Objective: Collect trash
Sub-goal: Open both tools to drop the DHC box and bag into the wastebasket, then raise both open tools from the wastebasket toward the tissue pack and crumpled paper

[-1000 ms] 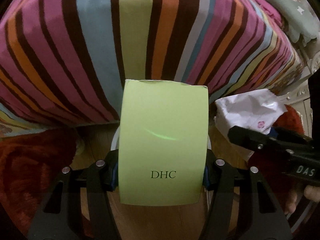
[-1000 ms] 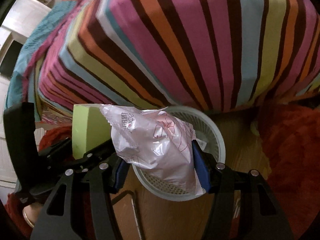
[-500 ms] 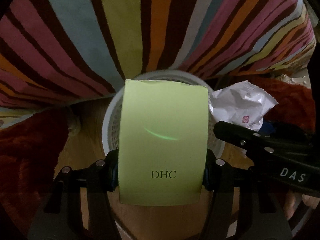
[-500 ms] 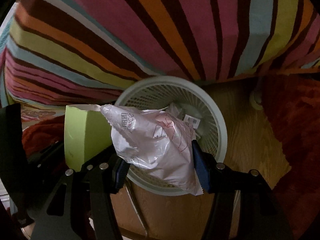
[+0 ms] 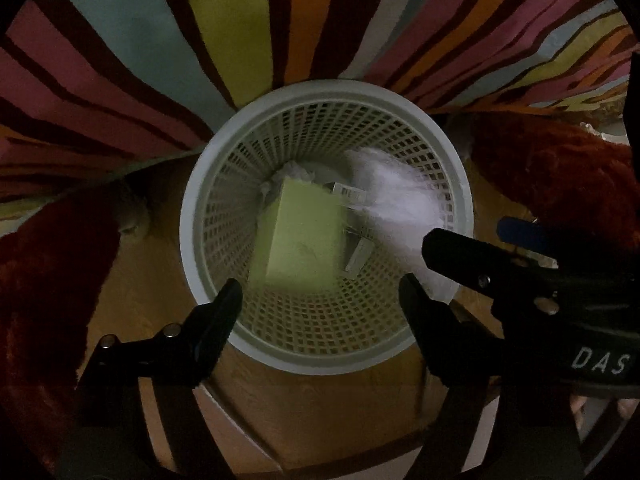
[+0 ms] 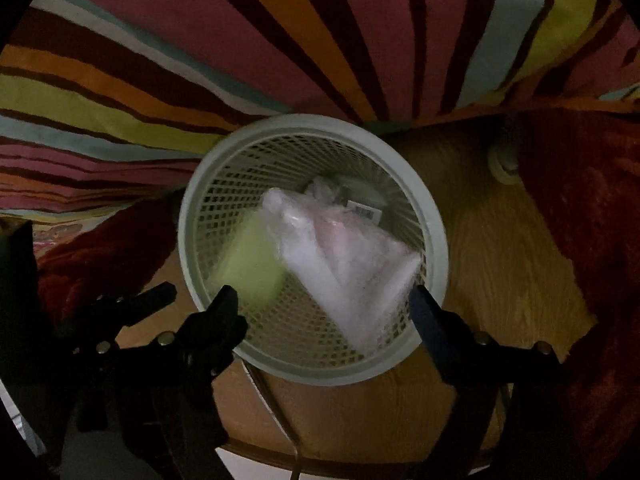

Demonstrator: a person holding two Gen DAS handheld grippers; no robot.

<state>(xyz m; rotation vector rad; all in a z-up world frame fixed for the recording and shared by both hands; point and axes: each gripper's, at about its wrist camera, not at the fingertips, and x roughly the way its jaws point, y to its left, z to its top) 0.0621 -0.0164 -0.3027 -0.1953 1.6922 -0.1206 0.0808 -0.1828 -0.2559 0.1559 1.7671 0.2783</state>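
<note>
your left gripper [image 5: 320, 292] and right gripper [image 6: 324, 300] both point down over the white mesh basket [image 5: 192, 216], jaws opening with nothing between them. the green box [image 5: 300, 236] and the white plastic wrapper [image 6: 344, 256], blurred, are inside the basket, beside the striped bed cover [image 5: 240, 20].

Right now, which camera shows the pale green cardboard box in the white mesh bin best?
The left wrist view: the pale green cardboard box lies sharp and nearly whole inside the white mesh plastic bin. The right wrist view shows it only as a green blur, partly behind the white plastic wrapper.
</note>
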